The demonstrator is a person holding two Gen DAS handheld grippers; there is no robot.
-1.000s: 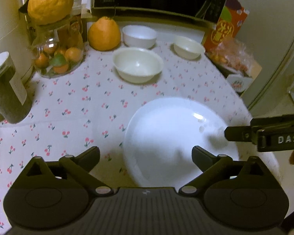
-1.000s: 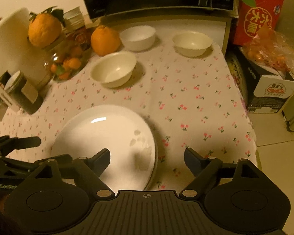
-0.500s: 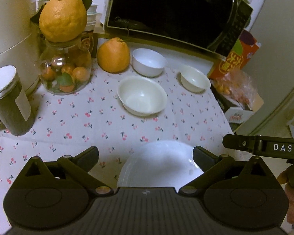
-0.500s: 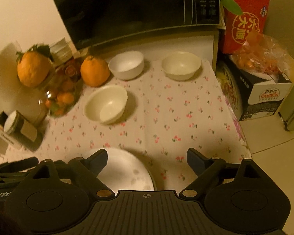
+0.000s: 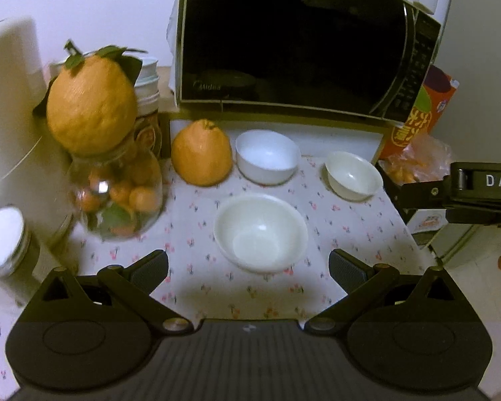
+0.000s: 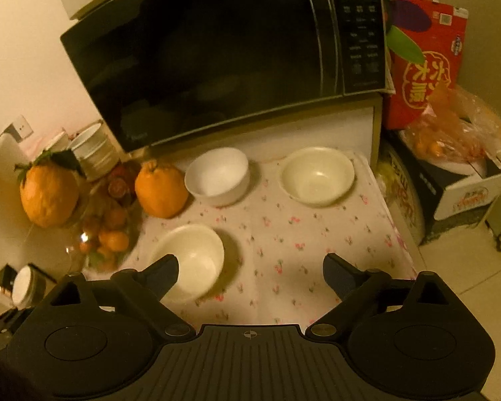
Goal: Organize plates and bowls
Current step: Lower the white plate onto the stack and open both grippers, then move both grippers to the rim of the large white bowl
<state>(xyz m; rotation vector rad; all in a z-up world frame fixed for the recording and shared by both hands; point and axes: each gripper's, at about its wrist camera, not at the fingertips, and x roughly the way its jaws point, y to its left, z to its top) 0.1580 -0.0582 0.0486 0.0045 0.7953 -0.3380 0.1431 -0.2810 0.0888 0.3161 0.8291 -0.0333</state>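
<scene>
Right gripper [image 6: 250, 269]: jaws wide and opening further, nothing between the pads, held above the near part of the table. Left gripper [image 5: 248, 267]: fingers spread apart, empty, also above the table; the right gripper's body shows at the right edge of the left wrist view.

Three bowls, all upright and empty, each apart from the others on the cherry-print tablecloth [image 6: 317, 234]:
- cream bowl [image 6: 192, 260], nearest, partly behind the right gripper's left finger in the right wrist view; in the left wrist view it sits between the left gripper's fingertips but beyond and below them, not touched.
- white bowl [image 6: 217, 175], at the back, just beside a loose orange citrus fruit [image 6: 160, 188].
- second cream bowl [image 6: 317, 175], back right, near the cloth's right edge.

No plate in either current view.

Surroundings: black microwave [image 6: 223, 53] on a raised shelf behind the bowls. Glass jar [image 5: 117, 197] of small oranges at left, with a large leafy citrus [image 5: 92, 103] resting on its mouth. White-lidded canister [image 5: 3, 237] near left. Red carton [image 6: 424, 67] and a plastic bag of fruit [image 6: 451, 133] in a box off the table's right side.
</scene>
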